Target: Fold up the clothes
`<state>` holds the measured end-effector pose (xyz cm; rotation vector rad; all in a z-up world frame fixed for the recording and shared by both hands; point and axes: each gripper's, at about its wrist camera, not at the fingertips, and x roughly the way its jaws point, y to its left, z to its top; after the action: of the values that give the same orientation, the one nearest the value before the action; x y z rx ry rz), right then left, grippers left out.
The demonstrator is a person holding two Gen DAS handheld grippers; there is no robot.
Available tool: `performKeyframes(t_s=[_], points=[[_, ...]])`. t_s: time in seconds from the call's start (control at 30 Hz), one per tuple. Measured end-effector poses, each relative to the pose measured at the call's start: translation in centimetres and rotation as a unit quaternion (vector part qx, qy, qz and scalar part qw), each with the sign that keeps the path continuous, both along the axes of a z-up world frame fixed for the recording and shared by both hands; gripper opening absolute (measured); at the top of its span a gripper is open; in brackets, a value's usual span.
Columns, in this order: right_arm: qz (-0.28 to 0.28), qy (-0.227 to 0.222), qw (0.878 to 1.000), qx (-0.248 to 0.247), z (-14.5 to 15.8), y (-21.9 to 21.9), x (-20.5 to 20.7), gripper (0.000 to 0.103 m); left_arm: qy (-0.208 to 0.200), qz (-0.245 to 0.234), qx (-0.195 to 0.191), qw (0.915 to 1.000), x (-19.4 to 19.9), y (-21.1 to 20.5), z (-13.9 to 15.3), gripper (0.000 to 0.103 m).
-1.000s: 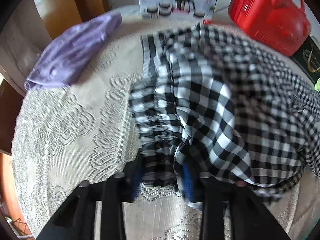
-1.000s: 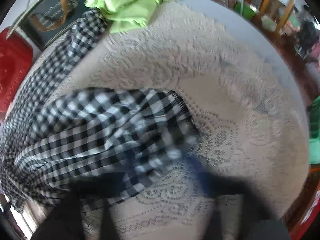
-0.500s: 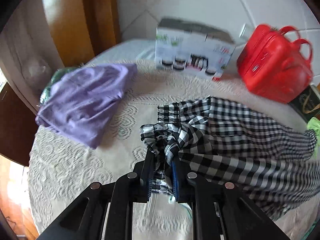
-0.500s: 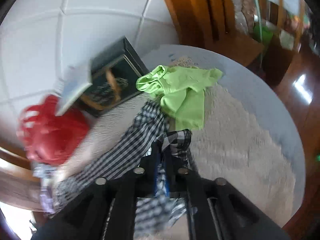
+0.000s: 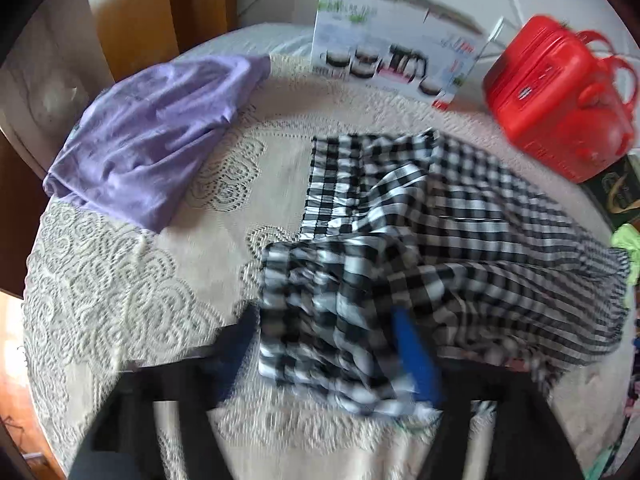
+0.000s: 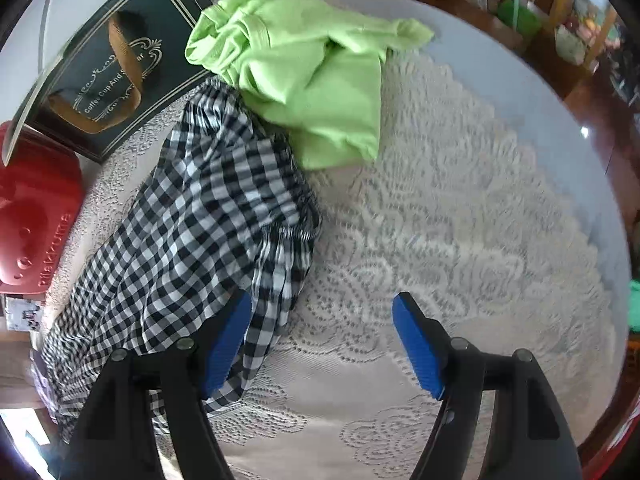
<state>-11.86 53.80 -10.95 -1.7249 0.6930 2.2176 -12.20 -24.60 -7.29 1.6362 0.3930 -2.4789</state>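
Observation:
A black-and-white checked garment (image 5: pixel 460 240) lies stretched and rumpled across the lace tablecloth (image 5: pixel 120 300). Its gathered end (image 5: pixel 320 312) lies loose between the fingers of my left gripper (image 5: pixel 326 348), whose jaws are opening and whose pads stand off the cloth; this view is blurred. In the right wrist view the other end of the checked garment (image 6: pixel 200 220) lies on the table beside the left blue pad (image 6: pixel 228 344). My right gripper (image 6: pixel 322 344) is opening too, with mostly bare lace tablecloth (image 6: pixel 440 220) between its pads.
A purple garment (image 5: pixel 156 136) lies at the far left. A white printed box (image 5: pixel 392 56) and a red case (image 5: pixel 560 96) stand at the back. A crumpled green garment (image 6: pixel 312 80) overlaps the checked one beside a dark box (image 6: pixel 108 80). The table's round edge (image 6: pixel 600 208) curves right.
Half a second ago both grippers were shut on bunched ends of the checked garment. Both now stand wide, and the cloth lies slack on the table.

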Motion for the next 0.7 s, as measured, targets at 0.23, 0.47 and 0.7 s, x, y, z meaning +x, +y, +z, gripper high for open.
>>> performKeyframes(t_s=[0.23, 0.47, 0.7], points=[[0.002, 0.004, 1.0, -0.009, -0.7, -1.2, -0.1, 0.073, 0.008, -0.02, -0.026, 0.9994, 1.6, -0.5, 1.8, 0.086], [-0.001, 0.007, 1.0, 0.003, -0.5, -2.5, -1.5, 0.077, -0.031, -0.035, -0.003, 0.9989, -1.8, 1.5, -3.4, 0.087], [0.044, -0.029, 0.994, 0.094, -2.8, -5.5, -4.2, 0.002, -0.058, -0.008, -0.002, 0.9983, -1.8, 3.1, -4.7, 0.04]])
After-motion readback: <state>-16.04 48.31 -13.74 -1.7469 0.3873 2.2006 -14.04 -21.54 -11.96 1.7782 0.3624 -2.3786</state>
